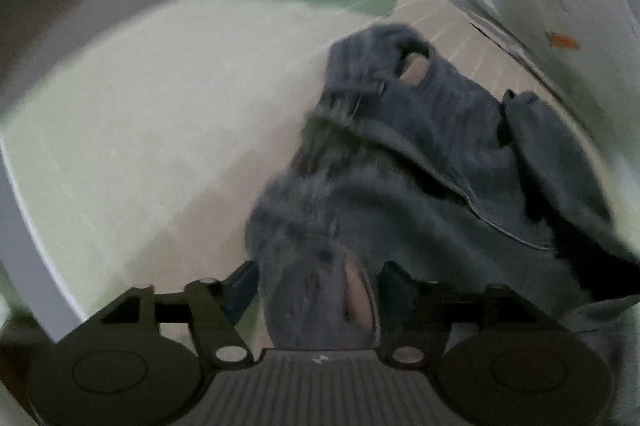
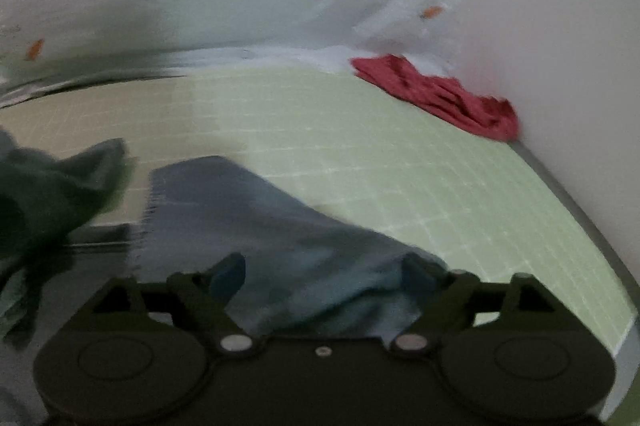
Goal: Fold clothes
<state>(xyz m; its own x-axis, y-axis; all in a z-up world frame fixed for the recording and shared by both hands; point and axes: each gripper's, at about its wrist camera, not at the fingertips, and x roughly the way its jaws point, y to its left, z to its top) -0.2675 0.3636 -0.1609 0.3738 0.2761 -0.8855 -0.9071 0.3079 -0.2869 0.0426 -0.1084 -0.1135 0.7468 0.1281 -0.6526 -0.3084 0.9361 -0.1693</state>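
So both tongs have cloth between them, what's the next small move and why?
Probably draw the two tongs apart to stretch the dark grey fabric garment flat over the pale green gridded mat. It looks bunched and crumpled, with cloth between the left tongs and the right tongs, so no clean fold line shows.

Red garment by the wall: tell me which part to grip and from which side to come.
Grip the red garment at its near crumpled edge, coming in from the open green mat side. The wall blocks its far side, and the raised folds offer the claw something to pinch.
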